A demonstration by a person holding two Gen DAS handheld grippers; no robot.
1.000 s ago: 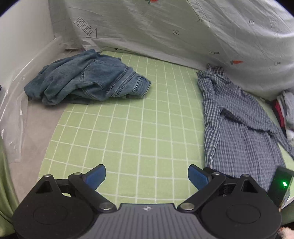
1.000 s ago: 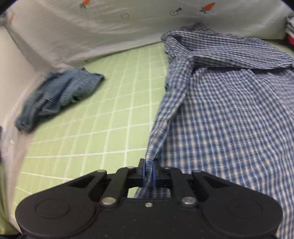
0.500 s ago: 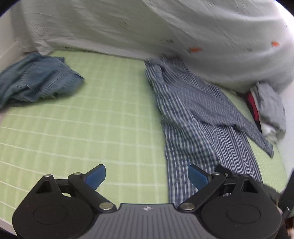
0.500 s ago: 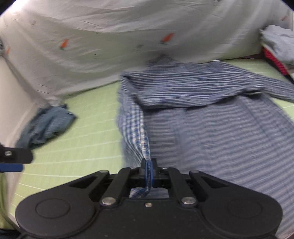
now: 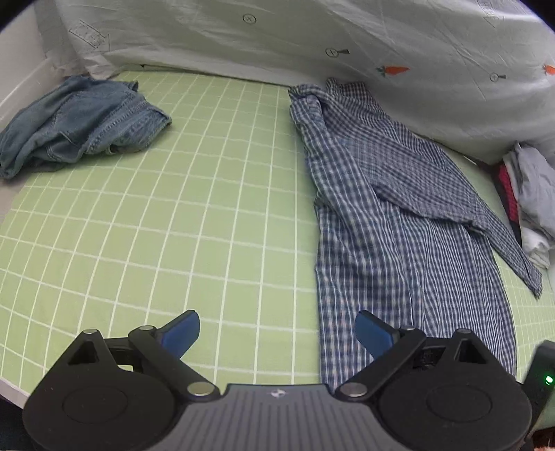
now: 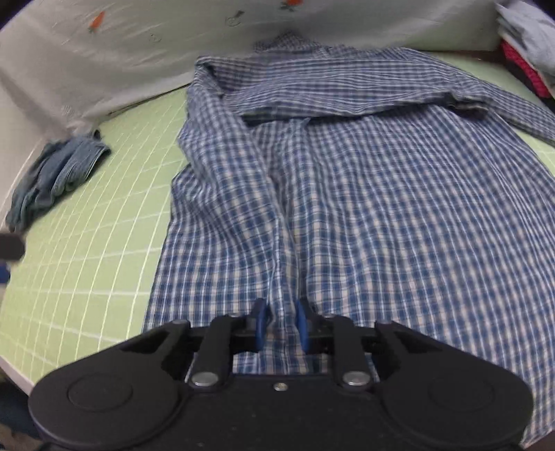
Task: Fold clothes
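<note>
At the far left, a crumpled pair of jeans (image 5: 79, 121) is left bunched near the edge of the green gridded mat (image 5: 208, 208), apparently set aside until its turn comes. The left gripper (image 5: 277, 333) is held low over bare mat with its jaws spread wide and nothing between them, seemingly poised beside the hem for a grasp. To its right, the checked shirt (image 5: 399, 215) is laid lengthwise on the mat, one sleeve crossed over the body, collar toward the white sheet (image 5: 312, 31). The right gripper (image 6: 280, 329) is placed at the shirt's near hem, jaws parted a little around a raised ridge of cloth without pinching it. At the far right, a stack of folded garments (image 5: 530, 204) is kept clear of the work
</note>
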